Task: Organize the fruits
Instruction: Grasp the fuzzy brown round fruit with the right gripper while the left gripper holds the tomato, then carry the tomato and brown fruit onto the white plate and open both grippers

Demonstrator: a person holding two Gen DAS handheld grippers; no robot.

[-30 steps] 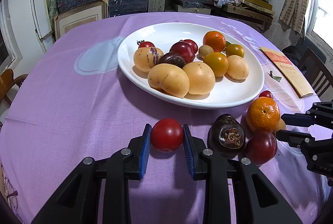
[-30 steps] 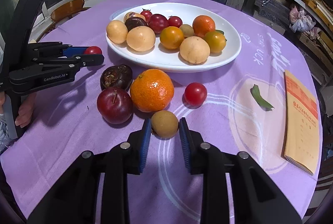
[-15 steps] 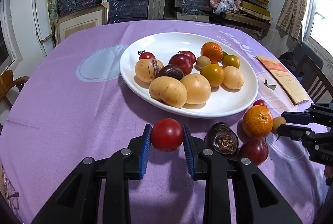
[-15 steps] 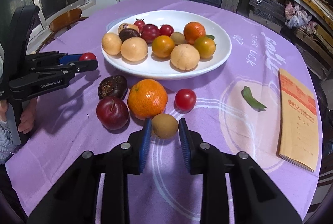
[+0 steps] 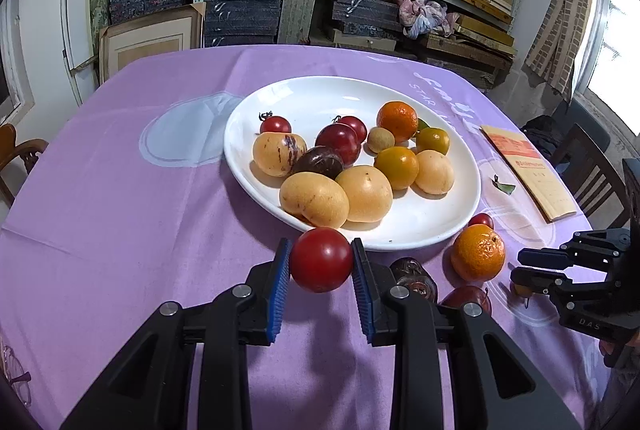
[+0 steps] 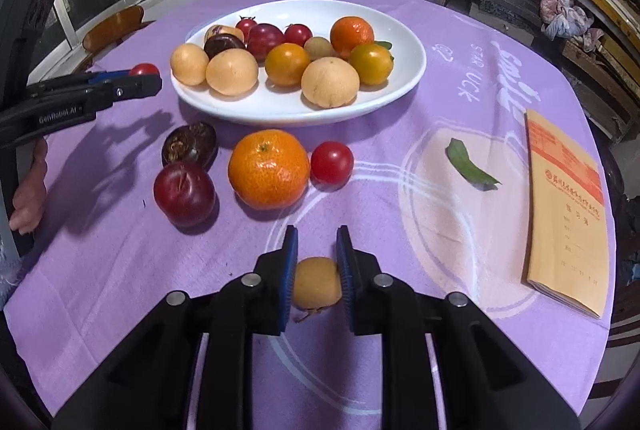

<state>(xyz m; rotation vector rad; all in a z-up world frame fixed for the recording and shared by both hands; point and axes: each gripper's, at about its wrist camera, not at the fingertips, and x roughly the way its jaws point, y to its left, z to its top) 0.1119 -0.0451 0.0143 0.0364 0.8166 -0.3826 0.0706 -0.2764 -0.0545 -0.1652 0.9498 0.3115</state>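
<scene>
My left claw (image 5: pixel 321 262) is clamped on a red tomato (image 5: pixel 321 259), held just off the plate (image 5: pixel 448 218) rim at its 6 o'clock. My right claw (image 6: pixel 317 264) pinches a small tan fruit (image 6: pixel 316 284) above the purple worktop (image 6: pixel 400 230), at 6 o'clock from the orange (image 6: pixel 269 168), plum (image 6: pixel 184 193) and small tomato (image 6: pixel 331 162) lying there.

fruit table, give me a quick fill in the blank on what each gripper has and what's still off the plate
1. The left gripper is shut on a red ____.
2. The right gripper holds a small ____ fruit.
3. The orange beside the plum lies on the ____.
4. The plate is ____ in colour.

Missing: tomato; brown; tablecloth; white
</scene>
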